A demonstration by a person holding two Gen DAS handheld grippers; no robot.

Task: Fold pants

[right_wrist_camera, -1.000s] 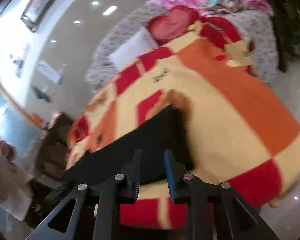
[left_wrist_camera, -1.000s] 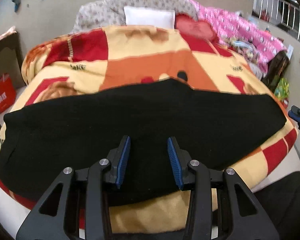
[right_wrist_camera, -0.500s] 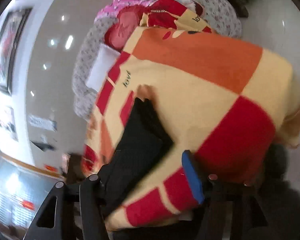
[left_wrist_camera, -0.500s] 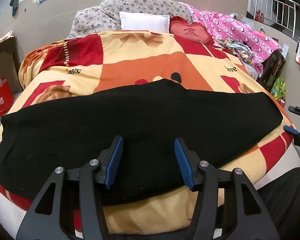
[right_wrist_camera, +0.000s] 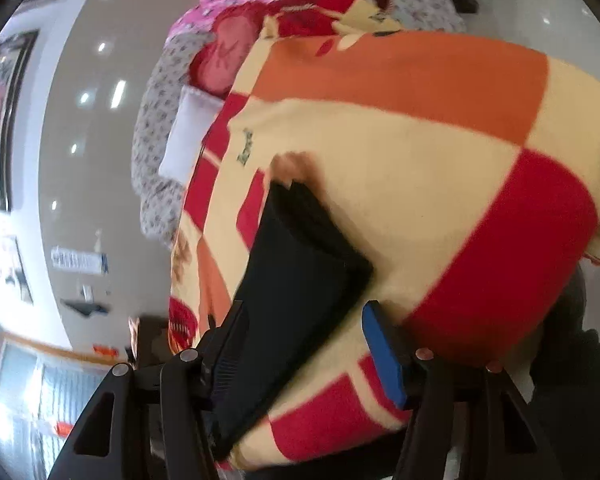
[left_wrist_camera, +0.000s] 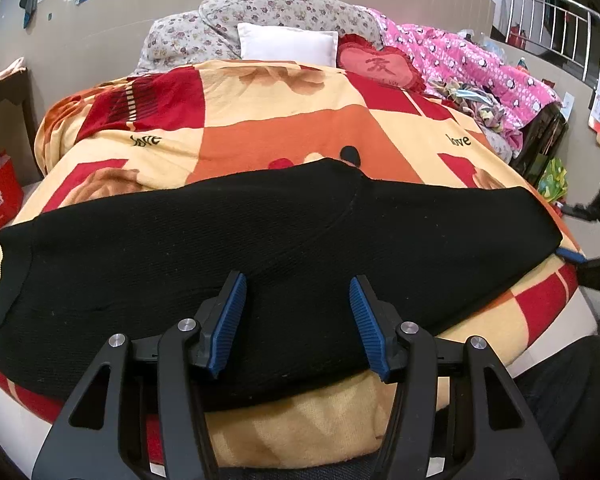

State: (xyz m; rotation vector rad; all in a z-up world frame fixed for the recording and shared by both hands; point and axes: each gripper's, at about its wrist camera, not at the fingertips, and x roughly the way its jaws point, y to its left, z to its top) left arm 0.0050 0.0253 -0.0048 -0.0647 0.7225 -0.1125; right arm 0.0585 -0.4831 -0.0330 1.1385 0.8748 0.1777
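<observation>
Black knit pants point(left_wrist_camera: 260, 240) lie flat across the near edge of a bed, spread left to right on a red, orange and yellow blanket point(left_wrist_camera: 284, 128). My left gripper point(left_wrist_camera: 296, 320) is open, hovering over the near middle of the pants, empty. My right gripper point(right_wrist_camera: 300, 348) is open at the pants' right end point(right_wrist_camera: 296, 272), its fingers straddling the cloth end; it also shows at the right edge of the left wrist view point(left_wrist_camera: 572, 256).
A white pillow point(left_wrist_camera: 288, 44), a red heart cushion point(left_wrist_camera: 380, 66) and a pink quilt point(left_wrist_camera: 468, 64) lie at the bed's head. A red bag point(left_wrist_camera: 0, 200) stands on the floor at left. A metal railing point(left_wrist_camera: 560, 20) is at far right.
My left gripper has opened wider and held its place. My right gripper has opened, rolled, and moved onto the right end of the pants.
</observation>
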